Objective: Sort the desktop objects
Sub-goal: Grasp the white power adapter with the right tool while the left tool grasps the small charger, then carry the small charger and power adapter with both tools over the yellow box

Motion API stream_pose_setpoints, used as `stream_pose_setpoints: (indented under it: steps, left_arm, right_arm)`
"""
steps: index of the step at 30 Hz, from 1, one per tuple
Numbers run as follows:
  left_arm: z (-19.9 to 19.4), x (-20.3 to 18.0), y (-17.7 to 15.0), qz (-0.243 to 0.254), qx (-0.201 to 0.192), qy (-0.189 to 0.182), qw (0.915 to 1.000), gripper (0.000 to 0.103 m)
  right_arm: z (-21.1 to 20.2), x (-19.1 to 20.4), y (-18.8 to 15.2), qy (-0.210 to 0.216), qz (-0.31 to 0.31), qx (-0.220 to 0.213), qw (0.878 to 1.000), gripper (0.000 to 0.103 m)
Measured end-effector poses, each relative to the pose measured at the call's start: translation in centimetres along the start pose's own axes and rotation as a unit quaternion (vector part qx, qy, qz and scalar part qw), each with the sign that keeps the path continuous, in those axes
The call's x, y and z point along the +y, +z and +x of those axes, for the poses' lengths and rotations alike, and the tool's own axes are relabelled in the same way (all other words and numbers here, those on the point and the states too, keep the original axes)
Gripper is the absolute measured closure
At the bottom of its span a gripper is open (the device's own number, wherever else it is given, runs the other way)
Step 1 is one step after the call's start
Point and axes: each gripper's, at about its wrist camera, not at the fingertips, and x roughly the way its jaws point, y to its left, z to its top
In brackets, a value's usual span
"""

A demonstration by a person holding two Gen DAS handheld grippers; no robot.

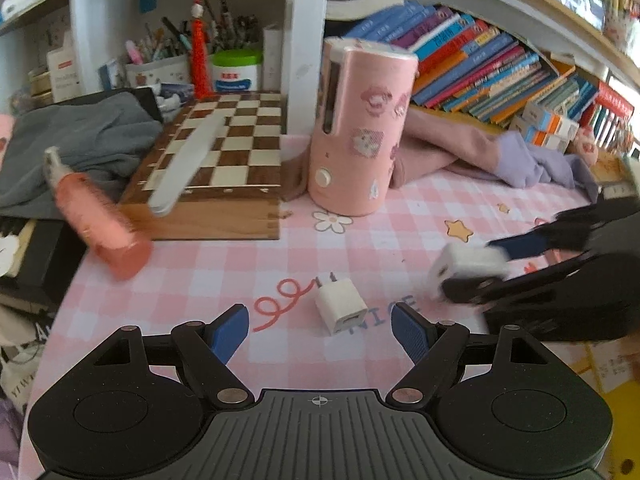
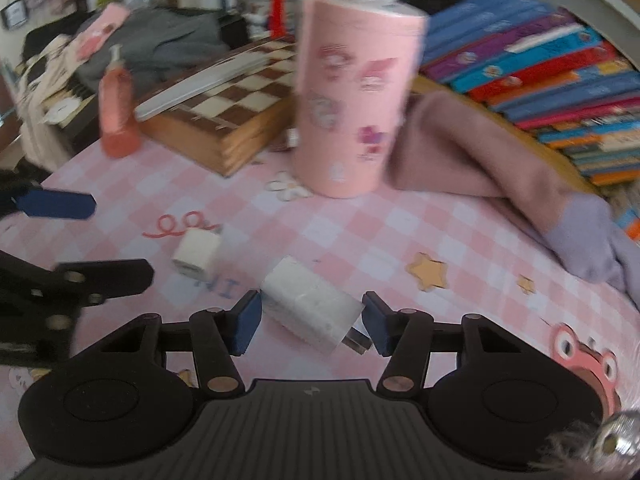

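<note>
left wrist: fingers released; right fingers grasping large charger.

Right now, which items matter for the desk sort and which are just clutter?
In play:
- larger white charger, between the right hand-held gripper pads
- small white charger, ahead of the open left hand-held gripper

Lying about:
- pink cylinder
- chessboard
- pink spray bottle
- socks
- books

- The left gripper has its jaws wide apart, with nothing between them.
- A small white charger lies on the pink checked mat, just ahead.
- The right gripper holds a bigger white charger.
</note>
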Motion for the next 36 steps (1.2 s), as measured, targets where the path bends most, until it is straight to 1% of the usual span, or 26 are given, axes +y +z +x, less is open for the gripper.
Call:
stream_pose_setpoints:
  steps: [3,5,7,8,10,11,12,13,14,17,20,28,32,36]
  left_arm:
    - [1.9,-0.8,0.0,0.009,0.013,0.006,0.9999,0.025]
    - [3.0,-1.2,-0.1,0.013,0.019,0.010,0.9997,0.030]
    - [4.0,-1.7,-0.2,0.019,0.025,0.017,0.9994,0.040]
    - [4.3,-1.9,-0.2,0.021,0.025,0.018,0.9993,0.043]
    - [4.7,-2.1,-0.3,0.020,0.023,0.020,0.9993,0.054]
    - [4.9,-2.2,-0.3,0.019,0.021,0.024,0.9993,0.057]
    - [4.9,-2.3,-0.4,0.023,0.014,0.031,0.9992,0.065]
    - [5.0,-2.4,-0.4,0.030,0.008,0.036,0.9989,0.070]
    - [5.0,-2.4,-0.5,0.032,0.006,0.037,0.9988,0.070]
    - [4.6,-1.8,-0.4,0.016,0.007,0.035,0.9992,0.071]
    - [3.1,-1.2,-0.3,0.003,-0.008,0.032,0.9995,0.071]
    - [-2.5,0.0,-0.2,-0.007,-0.036,0.001,0.9993,0.071]
    - [-5.6,0.4,-1.0,-0.011,-0.050,-0.014,0.9986,0.071]
    - [-8.5,0.6,-2.2,0.000,-0.060,-0.022,0.9979,0.071]
  right_arm:
    - [-1.0,-1.4,-0.2,-0.010,0.034,-0.005,0.999,0.051]
    - [-1.4,-2.0,-0.4,-0.013,0.050,-0.006,0.999,0.051]
    - [-1.7,-2.3,-0.7,-0.016,0.057,-0.006,0.998,0.051]
    - [-1.8,-2.4,-0.8,-0.016,0.059,-0.005,0.998,0.051]
    - [-2.0,-2.5,-1.0,-0.016,0.063,-0.004,0.998,0.051]
    - [-2.0,-2.6,-1.0,-0.016,0.064,-0.003,0.998,0.051]
    - [-2.1,-2.6,-1.1,-0.017,0.065,-0.003,0.998,0.051]
    - [-2.2,-2.6,-1.2,-0.017,0.065,-0.003,0.998,0.051]
    - [-2.3,-2.6,-1.2,-0.017,0.066,-0.003,0.998,0.051]
    - [-2.6,-2.4,-1.3,-0.018,0.068,-0.006,0.997,0.051]
    - [-3.0,-2.2,-1.4,-0.018,0.071,-0.010,0.997,0.051]
    - [-5.1,-0.9,-2.0,-0.021,0.083,-0.026,0.996,0.051]
    - [-6.7,0.1,-2.5,-0.023,0.089,-0.035,0.995,0.051]
    - [-8.5,1.3,-3.3,-0.025,0.098,-0.045,0.994,0.051]
